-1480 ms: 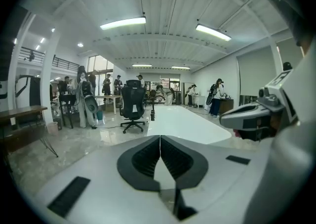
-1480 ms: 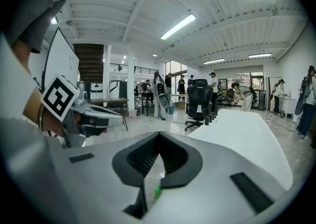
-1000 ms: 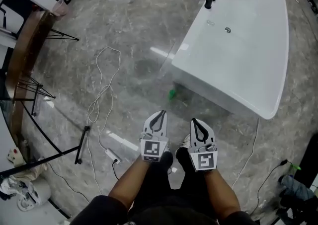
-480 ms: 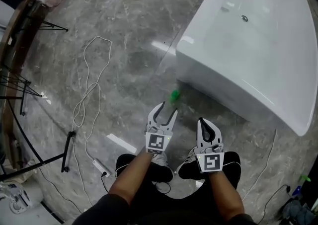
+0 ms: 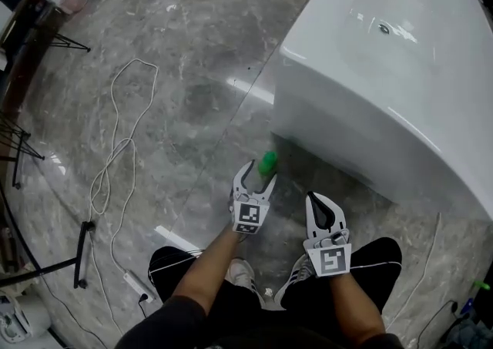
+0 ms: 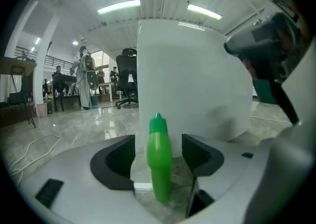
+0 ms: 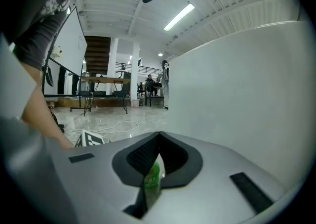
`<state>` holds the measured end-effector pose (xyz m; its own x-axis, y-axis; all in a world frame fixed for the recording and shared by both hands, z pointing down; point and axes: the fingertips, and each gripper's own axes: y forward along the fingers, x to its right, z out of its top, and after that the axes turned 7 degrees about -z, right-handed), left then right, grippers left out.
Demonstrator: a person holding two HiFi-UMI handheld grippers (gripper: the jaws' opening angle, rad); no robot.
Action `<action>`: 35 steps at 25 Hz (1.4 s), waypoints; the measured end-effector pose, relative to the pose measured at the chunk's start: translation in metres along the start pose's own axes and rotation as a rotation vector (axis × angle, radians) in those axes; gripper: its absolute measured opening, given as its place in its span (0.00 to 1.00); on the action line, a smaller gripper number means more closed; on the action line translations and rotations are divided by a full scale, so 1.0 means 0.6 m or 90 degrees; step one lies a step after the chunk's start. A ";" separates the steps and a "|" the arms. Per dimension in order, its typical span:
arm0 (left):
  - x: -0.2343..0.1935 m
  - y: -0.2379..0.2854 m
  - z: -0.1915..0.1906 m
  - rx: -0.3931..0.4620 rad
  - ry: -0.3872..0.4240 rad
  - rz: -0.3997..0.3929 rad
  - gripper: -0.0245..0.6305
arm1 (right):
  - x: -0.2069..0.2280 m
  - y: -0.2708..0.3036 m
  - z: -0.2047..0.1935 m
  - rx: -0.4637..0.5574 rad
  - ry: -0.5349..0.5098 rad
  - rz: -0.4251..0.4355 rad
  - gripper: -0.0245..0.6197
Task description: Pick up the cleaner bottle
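Note:
A small green cleaner bottle [image 5: 267,162] stands upright on the grey marble floor, close to the side of the white bathtub [image 5: 385,70]. My left gripper [image 5: 258,175] is low over the floor with its jaws opening. In the left gripper view the bottle [image 6: 159,158] stands between the two fingers [image 6: 118,156], and the pads do not press on it. My right gripper [image 5: 316,199] hovers to the right and a little behind, shut and empty. In the right gripper view the bottle [image 7: 152,176] shows through the slit under its closed tips [image 7: 159,134].
The bathtub wall [image 6: 197,79] rises right behind the bottle. A white cable [image 5: 115,147] loops over the floor at the left, with a power strip [image 5: 137,286] and a black stand leg [image 5: 81,255]. The person's shoes [image 5: 240,270] are just behind the grippers.
Both grippers have sunk toward the floor and the camera has come lower. The left gripper has opened its jaws and moved forward around the green bottle. The right one stays shut.

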<state>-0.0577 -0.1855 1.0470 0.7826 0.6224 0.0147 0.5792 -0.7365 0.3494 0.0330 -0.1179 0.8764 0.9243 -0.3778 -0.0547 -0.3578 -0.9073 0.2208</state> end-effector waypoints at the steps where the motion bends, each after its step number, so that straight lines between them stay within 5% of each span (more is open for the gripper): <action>1: -0.003 0.012 -0.018 -0.006 -0.001 0.000 0.47 | -0.002 0.004 0.000 0.007 0.003 0.001 0.05; 6: -0.022 0.039 -0.072 -0.037 0.010 -0.008 0.47 | -0.022 0.003 0.003 0.033 0.014 0.001 0.05; 18: -0.017 0.128 -0.088 -0.029 -0.008 -0.020 0.47 | -0.004 -0.019 -0.018 0.003 -0.020 -0.020 0.05; 22: -0.016 0.137 -0.096 -0.036 -0.007 -0.011 0.38 | 0.002 -0.026 -0.022 0.008 -0.024 -0.027 0.05; 31: -0.024 0.136 -0.091 -0.054 -0.041 -0.005 0.31 | 0.009 -0.025 -0.046 -0.021 -0.054 -0.030 0.05; 35: -0.014 0.121 -0.049 -0.035 -0.051 -0.015 0.31 | 0.013 -0.030 -0.026 -0.014 -0.008 -0.043 0.05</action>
<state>-0.0289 -0.2365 1.0998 0.7863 0.6141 -0.0680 0.5856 -0.7055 0.3992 0.0487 -0.1017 0.8874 0.9446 -0.3177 -0.0825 -0.2909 -0.9267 0.2380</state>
